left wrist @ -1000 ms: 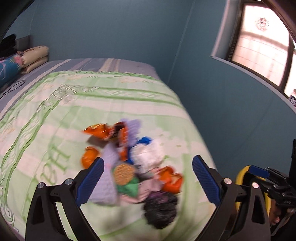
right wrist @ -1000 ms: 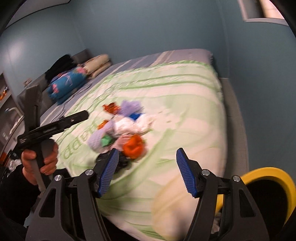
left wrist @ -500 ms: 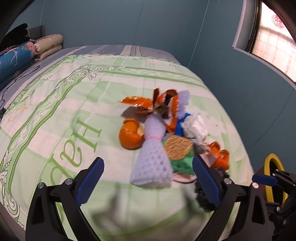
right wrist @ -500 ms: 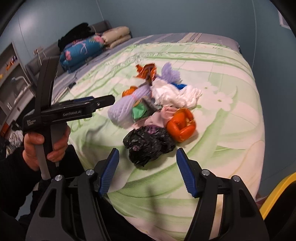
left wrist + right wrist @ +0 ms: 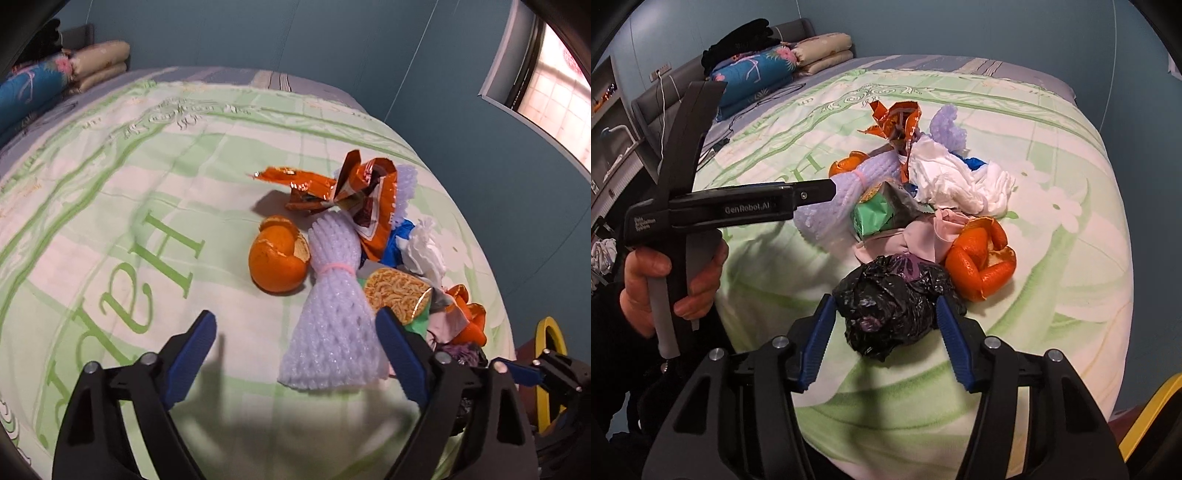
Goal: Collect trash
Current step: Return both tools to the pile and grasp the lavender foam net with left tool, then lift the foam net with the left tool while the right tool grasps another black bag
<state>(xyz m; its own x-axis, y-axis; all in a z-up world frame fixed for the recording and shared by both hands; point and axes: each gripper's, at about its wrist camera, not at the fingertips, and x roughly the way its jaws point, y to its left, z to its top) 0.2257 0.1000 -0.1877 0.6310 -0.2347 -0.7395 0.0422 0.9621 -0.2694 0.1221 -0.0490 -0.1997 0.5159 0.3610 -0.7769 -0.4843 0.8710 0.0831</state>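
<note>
A heap of trash lies on the green and white bedspread (image 5: 122,206). It holds a lilac foam net (image 5: 332,325), orange peel (image 5: 277,258), an orange snack wrapper (image 5: 354,192), white tissue (image 5: 953,181) and a crumpled black bag (image 5: 890,306). My left gripper (image 5: 295,354) is open, with the foam net's wide end between its fingers, just inside the right one. My right gripper (image 5: 886,332) is open with its fingers on either side of the black bag. More orange peel (image 5: 982,258) lies right of the bag.
A yellow-rimmed bin (image 5: 550,365) stands beside the bed at the right, also at the corner of the right wrist view (image 5: 1148,417). Folded blankets and pillows (image 5: 775,66) lie at the bed's far end. Blue walls and a window (image 5: 554,85) are behind.
Both grippers have moved down and in toward the heap. The right one now straddles the black bag and the left one has come down around the foam net's wide end.
</note>
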